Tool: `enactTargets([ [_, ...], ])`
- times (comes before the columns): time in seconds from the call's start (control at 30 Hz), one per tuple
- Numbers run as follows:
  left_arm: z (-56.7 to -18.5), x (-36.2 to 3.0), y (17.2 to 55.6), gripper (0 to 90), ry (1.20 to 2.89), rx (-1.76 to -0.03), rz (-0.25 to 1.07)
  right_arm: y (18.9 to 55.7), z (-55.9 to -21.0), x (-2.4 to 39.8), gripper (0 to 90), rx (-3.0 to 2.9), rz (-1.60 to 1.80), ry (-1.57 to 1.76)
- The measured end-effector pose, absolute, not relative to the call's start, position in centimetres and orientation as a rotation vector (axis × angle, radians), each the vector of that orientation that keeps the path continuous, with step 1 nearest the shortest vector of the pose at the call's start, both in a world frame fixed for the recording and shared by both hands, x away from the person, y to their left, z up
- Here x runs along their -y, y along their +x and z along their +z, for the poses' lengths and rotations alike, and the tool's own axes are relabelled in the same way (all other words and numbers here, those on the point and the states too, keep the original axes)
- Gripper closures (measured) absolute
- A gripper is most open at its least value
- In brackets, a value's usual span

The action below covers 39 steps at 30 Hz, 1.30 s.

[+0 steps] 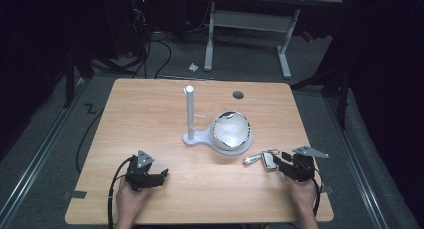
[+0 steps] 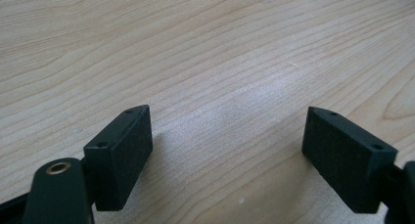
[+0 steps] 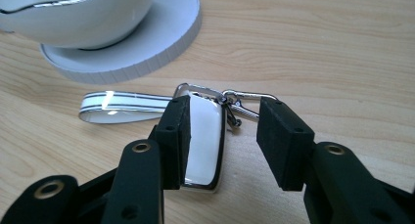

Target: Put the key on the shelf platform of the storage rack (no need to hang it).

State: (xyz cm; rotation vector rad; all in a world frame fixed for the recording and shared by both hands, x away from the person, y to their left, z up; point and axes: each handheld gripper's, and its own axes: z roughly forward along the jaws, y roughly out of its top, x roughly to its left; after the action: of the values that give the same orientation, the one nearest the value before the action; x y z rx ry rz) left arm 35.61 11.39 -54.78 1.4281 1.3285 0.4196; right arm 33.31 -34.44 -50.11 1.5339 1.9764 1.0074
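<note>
At the near left of the worktop (image 1: 150,104) the left gripper (image 1: 159,177) rests with fingers wide apart over bare wood, holding nothing. In the middle stands a white stand (image 1: 190,116), a white bowl (image 1: 230,130) on its round base. At the near right the right gripper (image 3: 222,141) straddles a white key fob (image 3: 204,141); one finger touches it, the other stands clear, not yet gripping. The glossy fob could skid or tilt away if pinched unevenly, its strap (image 3: 122,105) dragging. The surface is pale wood grain; around it lie dark carpet, cables and a desk frame.
</note>
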Motion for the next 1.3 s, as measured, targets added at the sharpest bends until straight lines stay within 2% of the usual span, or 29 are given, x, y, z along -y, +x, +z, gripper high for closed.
enactTargets([
  [0.53, -54.8, -11.4, 35.6, 19.3, 1.428, -1.328, 0.420, 34.7, -51.5, 34.7, 64.7, -2.007, 1.006, 1.595],
  [0.77, -54.8, -11.4, 35.6, 19.3, 1.428, -1.328, 0.420, 35.1, -51.9, 34.9, 71.5, -2.024, 1.047, 1.621],
  [1.1, -54.8, -11.4, 35.6, 19.3, 1.428, -1.328, 0.419, 35.2, -52.0, 35.0, 86.6, -2.043, 1.047, 1.610],
  [1.3, -54.8, -11.4, 35.6, 19.3, 1.427, -1.329, 0.419, 35.2, -52.3, 35.1, 89.3, -2.054, 1.025, 1.604],
])
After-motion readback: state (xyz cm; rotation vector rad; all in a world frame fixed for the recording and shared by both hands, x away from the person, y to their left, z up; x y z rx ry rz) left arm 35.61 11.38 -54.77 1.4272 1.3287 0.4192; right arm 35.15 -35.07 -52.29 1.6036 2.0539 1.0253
